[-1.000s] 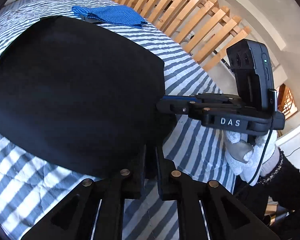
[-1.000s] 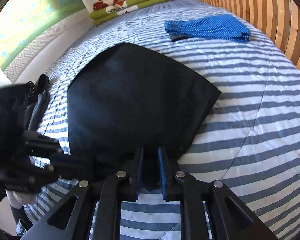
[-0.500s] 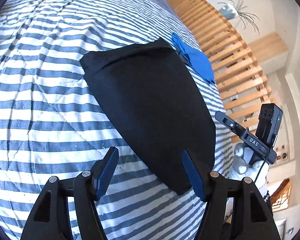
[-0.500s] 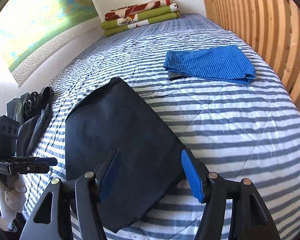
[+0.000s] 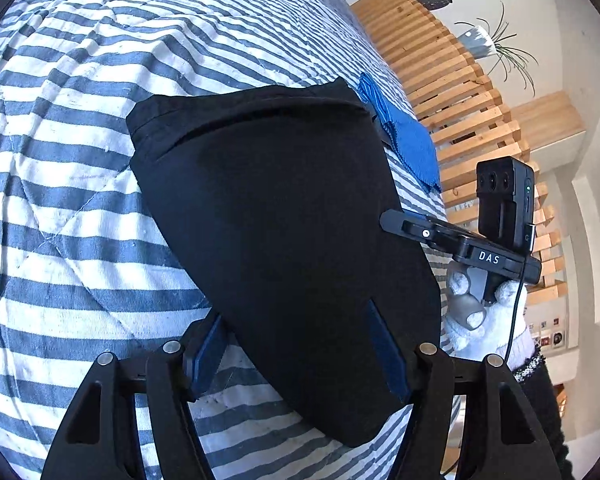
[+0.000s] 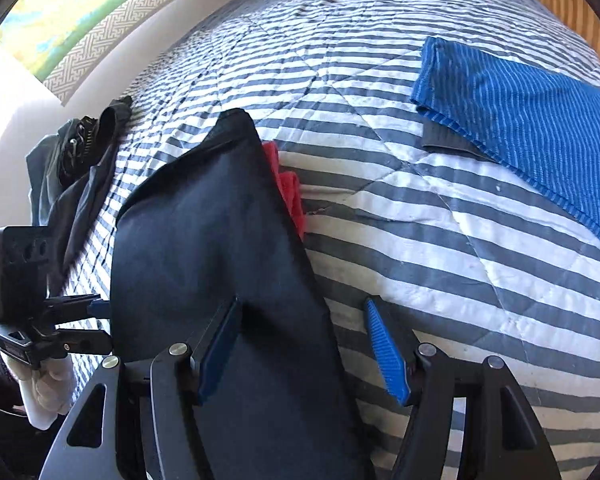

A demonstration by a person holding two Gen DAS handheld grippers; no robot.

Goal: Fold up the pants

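With both sets of jaws spread wide and gripping nothing, the folded black matte-cloth pants [image 5: 284, 240] lie flat on the blue-and-white striped quilted bedspread [image 5: 60, 184], a rounded wedge with a stitched hem edge at the far end.

Left gripper [image 5: 300, 356]: blue ribbed pads [image 5: 208, 356] straddle the near end of the pants; cloth runs between the fingers, whether it touches them I can't tell. Right gripper [image 6: 304, 352]: same wide gap, left pad over the pants, right pad over bare quilt.

My white-gloved right hand [image 5: 484, 320] holds its black handle just off the pants' right edge, fingers pointing in at the cloth. My left gripper shows in the right wrist view at the pants' left edge [image 6: 72, 320].

Only right wrist view shows:
- red ridged piece [image 6: 292, 192] sticking out from under the pants' right edge
- dark grey crumpled garment with zipper [image 6: 80, 160] by the white wall
- blue ribbed folded cloth [image 6: 532, 120] lying flat, well apart from the pants, grey layer under it

Only left wrist view shows: light wooden slatted rail [image 5: 452, 80] beside the bed, with a potted plant [image 5: 488, 40] on top.
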